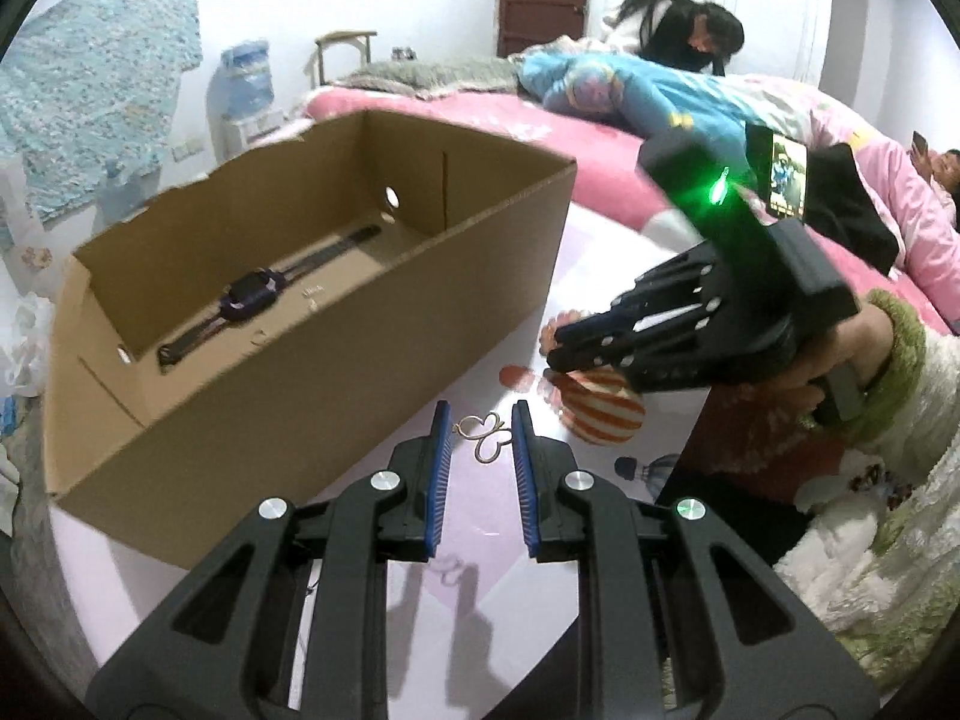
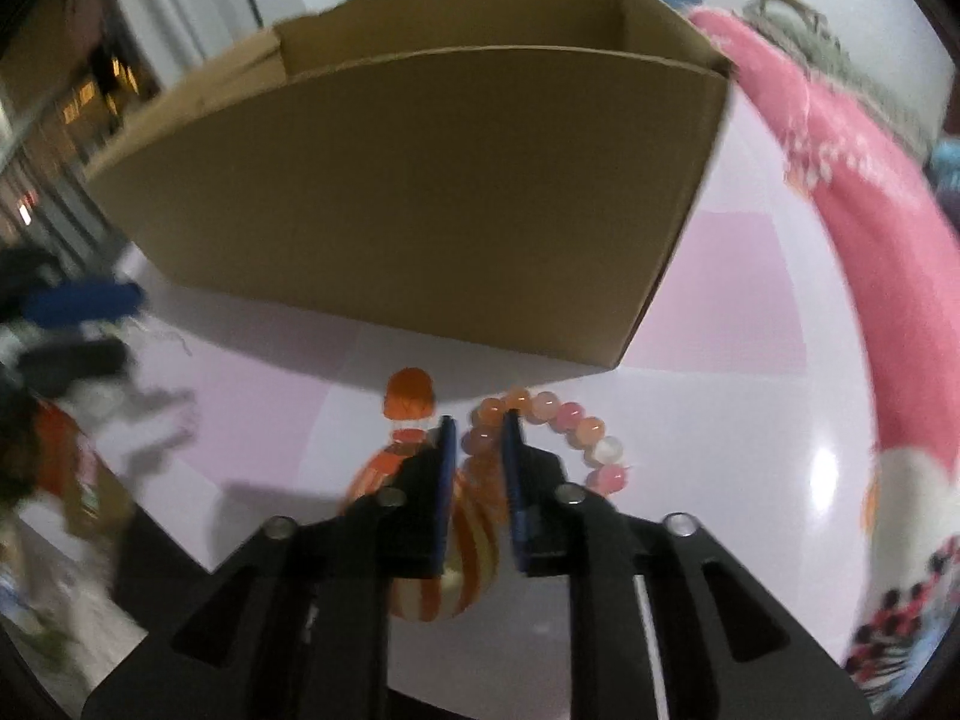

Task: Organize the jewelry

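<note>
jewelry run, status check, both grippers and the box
Left gripper shut on butterfly pendant. Right gripper shut on bead bracelet. Cardboard box open, watch inside. Nothing in the way.

The left gripper (image 1: 480, 426) is a black moulded plastic frame with triangular cut-outs in its arms, round silver screw heads at the linkage joints, and two flat fingers lined with ribbed blue pads (image 1: 521, 456). The right gripper (image 2: 477, 450) is the same make: black linkage bars dotted with silver screws, blue-faced fingers, and a boxy black housing carrying a glowing green light (image 1: 718, 189). The hand (image 1: 798, 384) on it wears a fluffy cream sleeve with a shaggy green cuff (image 1: 903, 336).
</note>
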The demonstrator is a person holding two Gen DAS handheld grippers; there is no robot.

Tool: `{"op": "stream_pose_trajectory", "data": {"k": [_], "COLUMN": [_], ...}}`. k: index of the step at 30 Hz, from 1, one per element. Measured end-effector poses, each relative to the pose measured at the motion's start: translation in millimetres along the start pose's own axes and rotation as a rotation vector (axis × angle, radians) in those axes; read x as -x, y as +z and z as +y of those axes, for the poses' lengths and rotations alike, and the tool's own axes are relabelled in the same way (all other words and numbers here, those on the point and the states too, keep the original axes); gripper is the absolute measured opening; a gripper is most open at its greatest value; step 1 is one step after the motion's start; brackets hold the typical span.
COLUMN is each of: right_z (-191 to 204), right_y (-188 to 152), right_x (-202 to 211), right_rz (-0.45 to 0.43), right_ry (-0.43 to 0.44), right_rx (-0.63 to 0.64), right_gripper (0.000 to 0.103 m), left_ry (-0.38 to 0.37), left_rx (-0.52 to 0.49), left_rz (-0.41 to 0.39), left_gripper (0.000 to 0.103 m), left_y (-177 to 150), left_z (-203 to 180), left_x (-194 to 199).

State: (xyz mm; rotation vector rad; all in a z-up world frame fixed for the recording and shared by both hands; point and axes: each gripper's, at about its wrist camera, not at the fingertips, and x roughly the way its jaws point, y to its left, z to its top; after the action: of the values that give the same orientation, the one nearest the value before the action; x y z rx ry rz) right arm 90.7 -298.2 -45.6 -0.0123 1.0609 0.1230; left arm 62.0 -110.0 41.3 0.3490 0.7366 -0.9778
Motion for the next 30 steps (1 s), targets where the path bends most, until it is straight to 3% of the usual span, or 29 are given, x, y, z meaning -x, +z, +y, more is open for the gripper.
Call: {"op": "stream_pose_trajectory", "data": {"k": [3,9,13,20,24,27,30], "right_z": [5,-32,-48,-56,-56,-54,-56], "right_y": [4,12,20,59,91,117,141], "right_x": [3,36,70,136,159,149,122], "right_rz": [0.007,-0.075,-0.156,-0.312,-0.377,-0.371,-0.309], "right_ry": [-0.006,0.139,0.223,0.321,0.350,0.332,0.331], "right_rx": [-0.028,-0.238,-0.313,-0.270,-0.193,-0.145,-0.122], "right_gripper": [0.010,0.010,0.010,0.010,0.010,0.010,0.010], "left_ry": [0.003,0.037,0.042,0.034,0.009,-0.049,-0.106], "left_rx": [0.019,0.054,0.109,0.147,0.172,0.215,0.276], "left_rz": [-0.026,-0.078,-0.113,-0.178,-0.137,-0.028,0.106], "left_gripper": [0.019,0.019,0.019,0.019,0.019,0.019,0.019], "left_y": [1,8,26,67,90,110,121], "left_z": [0,4,17,45,57,69,86], "left_x": [15,49,64,73,52,12,-35]}}
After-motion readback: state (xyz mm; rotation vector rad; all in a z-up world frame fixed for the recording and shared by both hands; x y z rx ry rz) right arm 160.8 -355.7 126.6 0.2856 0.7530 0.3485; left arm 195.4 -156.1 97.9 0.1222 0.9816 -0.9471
